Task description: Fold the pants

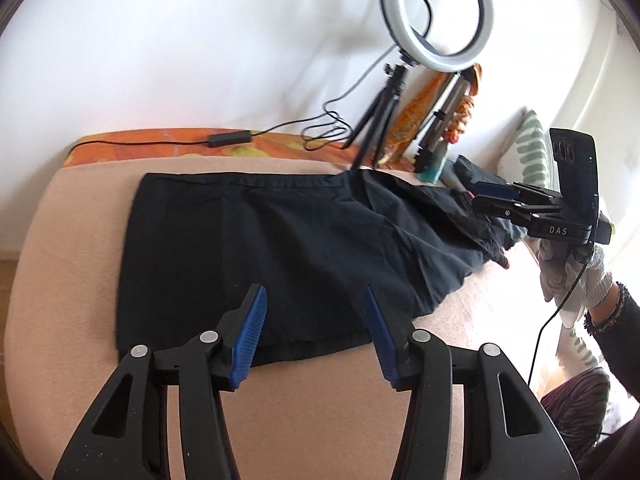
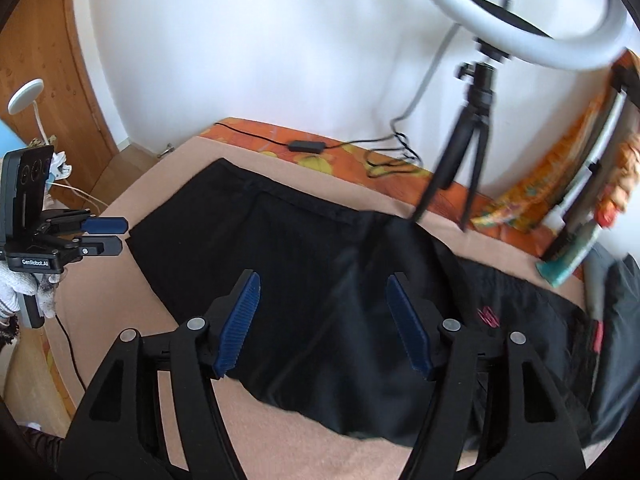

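Nearest our left wrist camera we find the left gripper [image 1: 314, 300], black-armed with blue ribbed pads, its jaws standing apart and holding nothing; the near hem of the pants shows between and beyond the pads, untouched. We record the same for the right gripper [image 2: 322, 300] in its own view: jaws spread, nothing between the pads, dark cloth below them.

We note the black fabric pants [image 1: 260, 248] lying folded on the peach-coloured blanket [image 1: 72, 240]. Their left portion is flat and rectangular; their right portion is rumpled and runs off toward a heap of dark cloth. A small pink mark [image 2: 488, 316] shows on that rumpled part.

Each gripper appears in the other's view, held at the side in a white knitted glove [image 1: 576, 276].

Behind the pants we observe a white ring light on a black tripod [image 1: 438, 12], its black cable [image 1: 232, 138] trailing along an orange patterned cover [image 1: 160, 140] against the white wall. The right view is blurred.
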Motion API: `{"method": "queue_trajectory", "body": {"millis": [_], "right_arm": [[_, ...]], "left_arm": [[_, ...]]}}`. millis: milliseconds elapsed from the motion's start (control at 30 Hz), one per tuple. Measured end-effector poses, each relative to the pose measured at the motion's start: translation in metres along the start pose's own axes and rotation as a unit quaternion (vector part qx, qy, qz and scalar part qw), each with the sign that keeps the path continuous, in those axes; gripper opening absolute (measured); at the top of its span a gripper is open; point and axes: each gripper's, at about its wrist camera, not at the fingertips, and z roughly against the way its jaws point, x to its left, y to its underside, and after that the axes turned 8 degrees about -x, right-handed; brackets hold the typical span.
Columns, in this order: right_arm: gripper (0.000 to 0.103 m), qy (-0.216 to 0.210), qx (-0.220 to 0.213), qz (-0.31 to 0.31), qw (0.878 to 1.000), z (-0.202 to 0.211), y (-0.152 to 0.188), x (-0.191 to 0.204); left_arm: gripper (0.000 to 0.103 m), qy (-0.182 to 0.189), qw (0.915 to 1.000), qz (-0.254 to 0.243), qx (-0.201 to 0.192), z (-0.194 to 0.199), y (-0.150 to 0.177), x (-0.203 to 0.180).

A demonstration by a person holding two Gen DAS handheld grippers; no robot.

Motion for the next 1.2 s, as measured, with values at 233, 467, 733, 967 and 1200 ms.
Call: {"method": "queue_trajectory", "body": {"millis": [233,467,733,967,1200], "right_arm": [[0.073,0.075,0.0,-0.122,0.99,0.086,0.068,-0.111],[0.076,0.117,-0.015,-0.194,0.974,0.133,0.144,-0.196],[0.076,0.075,-0.012,-0.049,0.996,0.128,0.171,-0.178],[0.076,0.097,0.013,0.121,0.988,0.083,0.172,-0.138],[0.014,0.117,0.043,0.196,0.973,0.065,0.169,-0.144]], "left_arm": [[0.062,0.026,0.9961,-0.073,0.042,-0.043,0.01,-0.085],[0.062,0.009,0.9837,-0.157,0.087,-0.092,0.031,-0.143],[0.063,-0.025,0.9735,-0.199,0.11,-0.129,0.042,-0.162],[0.063,-0.037,0.9743,-0.188,0.119,-0.141,0.041,-0.157],[0.063,-0.032,0.9805,-0.159,0.111,-0.148,0.04,-0.149]]}}
